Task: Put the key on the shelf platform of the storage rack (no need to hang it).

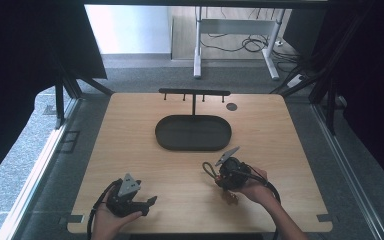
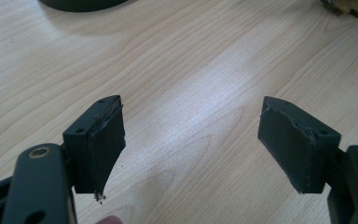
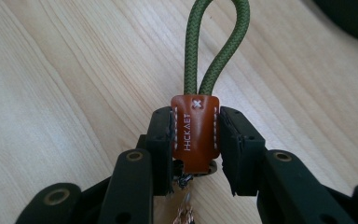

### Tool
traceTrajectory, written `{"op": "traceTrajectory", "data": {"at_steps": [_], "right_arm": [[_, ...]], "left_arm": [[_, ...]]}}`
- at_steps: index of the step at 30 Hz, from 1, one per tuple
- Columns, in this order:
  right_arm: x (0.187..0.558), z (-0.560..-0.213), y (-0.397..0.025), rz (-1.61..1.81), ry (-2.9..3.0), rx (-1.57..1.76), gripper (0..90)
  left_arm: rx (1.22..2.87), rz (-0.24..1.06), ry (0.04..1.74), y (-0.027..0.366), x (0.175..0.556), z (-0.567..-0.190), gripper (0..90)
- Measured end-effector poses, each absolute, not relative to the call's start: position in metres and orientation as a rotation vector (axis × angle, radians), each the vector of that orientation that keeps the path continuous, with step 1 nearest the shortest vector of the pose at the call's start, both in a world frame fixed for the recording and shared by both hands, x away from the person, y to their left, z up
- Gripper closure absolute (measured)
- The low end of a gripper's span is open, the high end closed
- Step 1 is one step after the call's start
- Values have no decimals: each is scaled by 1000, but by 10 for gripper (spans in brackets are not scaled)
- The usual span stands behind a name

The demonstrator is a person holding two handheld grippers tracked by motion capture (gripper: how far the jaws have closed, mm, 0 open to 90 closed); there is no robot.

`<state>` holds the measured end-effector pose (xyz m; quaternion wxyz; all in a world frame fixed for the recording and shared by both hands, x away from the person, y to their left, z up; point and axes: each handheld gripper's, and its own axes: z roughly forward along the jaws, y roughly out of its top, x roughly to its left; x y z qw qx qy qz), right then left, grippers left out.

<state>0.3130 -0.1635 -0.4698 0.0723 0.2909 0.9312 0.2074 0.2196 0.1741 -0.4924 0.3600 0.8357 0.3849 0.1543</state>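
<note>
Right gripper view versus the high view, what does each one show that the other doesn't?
The right gripper view alone lets you read the brown leather tab with white stitching and lettering, pinched between the right gripper jaws, and the green cord loop's braid. The high view alone takes in the left gripper, open with nothing in it, the black oval tray and the hook rack behind it. Both show the wooden table and the right gripper shut on the keychain.

Black tongs (image 2: 191,140), grey three-cornered plates
</note>
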Motion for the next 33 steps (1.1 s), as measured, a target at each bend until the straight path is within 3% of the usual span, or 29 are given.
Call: {"op": "traceTrajectory", "data": {"at_steps": [11, 33], "right_arm": [[311, -443, -170, 634, 2766, 849, 667], [316, -421, -176, 655, 2732, 845, 667]], "left_arm": [[2157, 395, 988, 173, 220, -493, 234], [2143, 406, 994, 176, 220, -491, 235]]}}
